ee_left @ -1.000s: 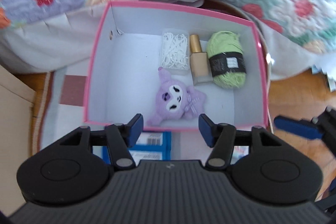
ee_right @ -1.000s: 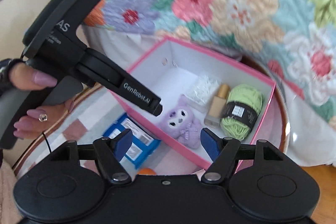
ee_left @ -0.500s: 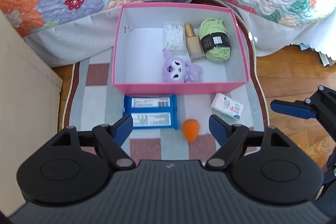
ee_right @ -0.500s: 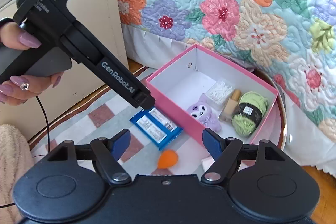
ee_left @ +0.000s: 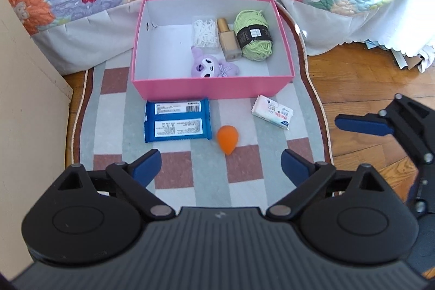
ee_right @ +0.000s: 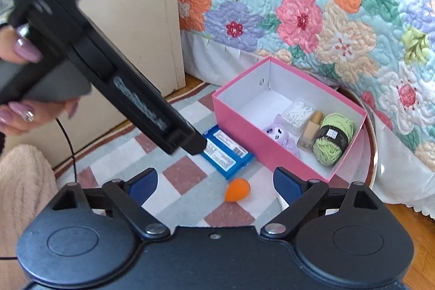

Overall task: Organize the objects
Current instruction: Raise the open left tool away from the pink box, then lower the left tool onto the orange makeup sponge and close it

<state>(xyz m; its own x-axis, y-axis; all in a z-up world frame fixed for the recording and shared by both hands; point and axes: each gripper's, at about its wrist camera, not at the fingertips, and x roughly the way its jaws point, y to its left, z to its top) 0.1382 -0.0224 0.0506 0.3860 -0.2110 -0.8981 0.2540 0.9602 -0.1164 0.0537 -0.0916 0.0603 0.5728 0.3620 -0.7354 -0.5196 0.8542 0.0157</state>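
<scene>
Orange sponge [ee_left: 227, 138]: 12 o'clock of left gripper [ee_left: 220, 168], nearer it; tip points back.
Both grippers: right gripper [ee_right: 215, 181] too, spread wide, empty.

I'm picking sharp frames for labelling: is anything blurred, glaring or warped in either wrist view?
Left wrist view: sharp throughout; the pink cardboard box and orange teardrop sponge are crisp, with fisheye bending at the edges and a sun patch on the wooden floor. Right wrist view: the black handheld left gripper is motion-blurred, its lettering unreadable; the box's contents stay clear.
</scene>
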